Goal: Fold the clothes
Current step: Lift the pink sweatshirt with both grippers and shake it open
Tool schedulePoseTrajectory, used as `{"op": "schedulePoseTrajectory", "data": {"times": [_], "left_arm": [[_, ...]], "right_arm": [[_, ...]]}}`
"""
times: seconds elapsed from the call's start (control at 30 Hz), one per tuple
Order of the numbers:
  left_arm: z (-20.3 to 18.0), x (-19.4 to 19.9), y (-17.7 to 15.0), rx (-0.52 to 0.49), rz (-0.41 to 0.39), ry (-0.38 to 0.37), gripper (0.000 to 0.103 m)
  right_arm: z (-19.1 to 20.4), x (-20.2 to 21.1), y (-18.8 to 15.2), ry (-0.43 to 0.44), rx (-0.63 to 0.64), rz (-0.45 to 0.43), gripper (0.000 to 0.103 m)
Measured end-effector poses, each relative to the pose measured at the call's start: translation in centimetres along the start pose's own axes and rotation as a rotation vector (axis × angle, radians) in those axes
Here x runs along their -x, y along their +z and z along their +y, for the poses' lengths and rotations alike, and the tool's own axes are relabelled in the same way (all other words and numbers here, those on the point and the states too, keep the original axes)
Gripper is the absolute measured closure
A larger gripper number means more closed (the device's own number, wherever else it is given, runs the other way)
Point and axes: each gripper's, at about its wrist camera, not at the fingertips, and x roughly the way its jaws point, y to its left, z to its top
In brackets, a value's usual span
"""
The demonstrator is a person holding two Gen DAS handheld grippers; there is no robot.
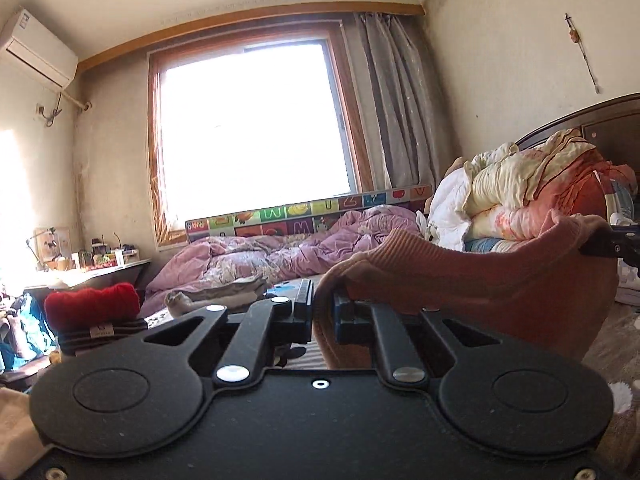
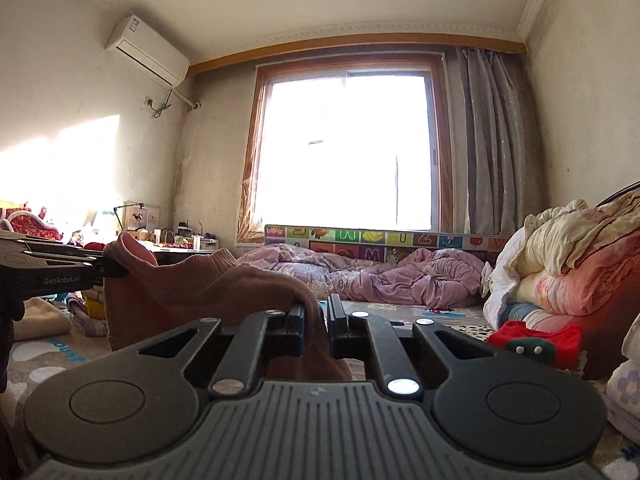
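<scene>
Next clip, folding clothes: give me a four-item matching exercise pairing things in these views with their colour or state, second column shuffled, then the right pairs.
Column one:
1. left claw
2. quilt
3. air conditioner
4. curtain

Column two:
A. mounted high on the wall
B. shut on the pink sweater
C. grey, drawn to one side of the window
D. lilac, rumpled on the bed

Pairs: 1-B, 2-D, 3-A, 4-C

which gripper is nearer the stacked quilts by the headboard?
Right. The right gripper has the stacked quilts close on its right; the left gripper sits farther left.
</scene>
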Motion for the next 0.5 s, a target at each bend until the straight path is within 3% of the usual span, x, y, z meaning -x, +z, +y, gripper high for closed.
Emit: {"op": "schedulePoseTrajectory", "data": {"times": [0.33,0.5], "left_arm": [[-0.2,3.8,6.5,-0.070,-0.162,0.007,0.095],[-0.1,2.9,5.6,-0.078,-0.128,0.015,0.095]], "right_arm": [[-2.1,4.7,8.0,-0.001,-0.019,-0.220,0.094],[-3.1,5.4,9.2,0.008,-0.010,-0.238,0.094]]}}
